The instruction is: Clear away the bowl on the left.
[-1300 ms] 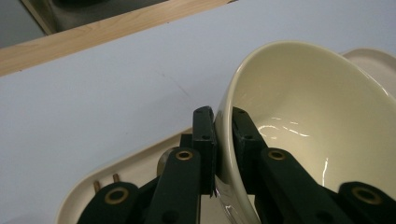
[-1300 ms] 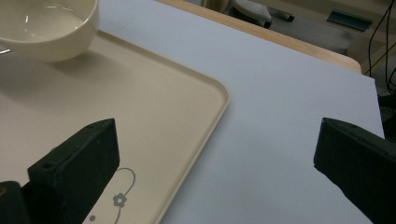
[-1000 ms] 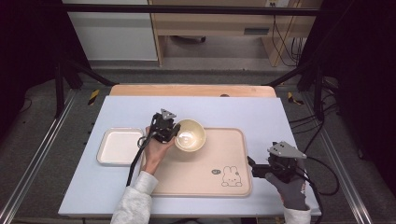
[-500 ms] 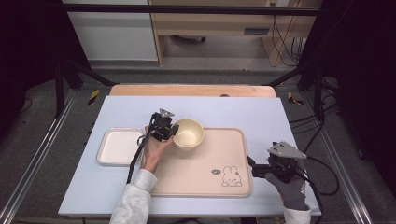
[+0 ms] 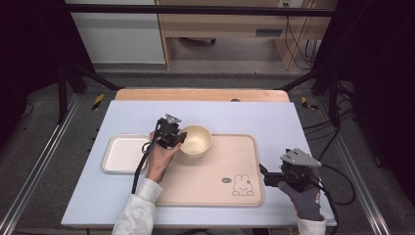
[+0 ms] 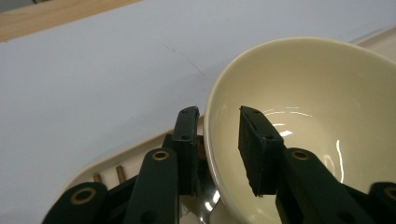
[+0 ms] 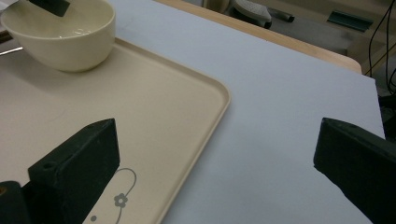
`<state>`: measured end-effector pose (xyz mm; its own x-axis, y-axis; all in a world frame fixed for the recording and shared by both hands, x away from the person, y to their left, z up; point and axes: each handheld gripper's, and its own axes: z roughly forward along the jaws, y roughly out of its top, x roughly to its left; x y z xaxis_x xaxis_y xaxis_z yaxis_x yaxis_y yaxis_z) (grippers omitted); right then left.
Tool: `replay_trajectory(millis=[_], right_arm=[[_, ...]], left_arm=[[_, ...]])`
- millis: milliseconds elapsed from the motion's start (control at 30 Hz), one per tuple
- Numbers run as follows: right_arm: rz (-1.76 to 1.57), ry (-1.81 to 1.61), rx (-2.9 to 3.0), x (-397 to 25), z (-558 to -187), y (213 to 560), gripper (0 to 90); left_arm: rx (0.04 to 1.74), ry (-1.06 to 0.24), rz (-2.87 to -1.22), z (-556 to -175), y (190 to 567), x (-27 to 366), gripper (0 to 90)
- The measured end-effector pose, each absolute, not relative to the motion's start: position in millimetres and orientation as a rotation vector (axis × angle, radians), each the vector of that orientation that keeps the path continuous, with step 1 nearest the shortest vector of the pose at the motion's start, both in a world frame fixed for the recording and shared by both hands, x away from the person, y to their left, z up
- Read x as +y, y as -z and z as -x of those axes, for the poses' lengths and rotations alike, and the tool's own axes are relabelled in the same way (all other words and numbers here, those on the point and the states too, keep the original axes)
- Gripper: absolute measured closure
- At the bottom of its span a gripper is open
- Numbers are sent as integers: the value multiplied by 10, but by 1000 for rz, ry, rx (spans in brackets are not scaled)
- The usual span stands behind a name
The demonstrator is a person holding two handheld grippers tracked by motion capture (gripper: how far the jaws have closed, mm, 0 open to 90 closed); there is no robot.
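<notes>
My left gripper (image 5: 180, 140) clamps the near-left rim of the bowl (image 5: 196, 139), one jaw inside, one outside. The bowl sits upright, mouth up, at the tray's (image 5: 215, 176) far-left corner; being round, it has no long axis. The left gripper view shows its glossy inside (image 6: 317, 116), and perhaps a spoon beneath the rim, too dim to tell. My right gripper (image 5: 266, 177) hovers with jaws wide apart over the tray's right edge (image 7: 205, 135), well apart from the bowl (image 7: 65, 35).
</notes>
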<state>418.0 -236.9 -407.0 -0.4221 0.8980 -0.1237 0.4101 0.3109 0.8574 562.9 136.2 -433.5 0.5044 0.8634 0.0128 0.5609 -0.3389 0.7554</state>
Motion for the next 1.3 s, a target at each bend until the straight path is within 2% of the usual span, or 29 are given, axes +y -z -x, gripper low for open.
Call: replay_trajectory(millis=[267, 467, 967, 1300], right_arm=[[-1154, -1030, 1970, -2364, -4181, 4072, 6], [-1154, -1020, 1975, -2357, -4189, 4083, 5], [-1150, -1015, 1972, -2366, -4187, 4081, 5], [-1152, -1008, 1968, -2372, -4187, 4083, 5]], left_arm=[[1125, -571, -1958, -5366, 4181, 1544, 539], [1097, -596, -1908, -5182, 4075, 1694, 467], [1066, -645, -1871, -4763, 4009, 2083, 382], [1113, -676, -1854, -4658, 4120, 2327, 352]])
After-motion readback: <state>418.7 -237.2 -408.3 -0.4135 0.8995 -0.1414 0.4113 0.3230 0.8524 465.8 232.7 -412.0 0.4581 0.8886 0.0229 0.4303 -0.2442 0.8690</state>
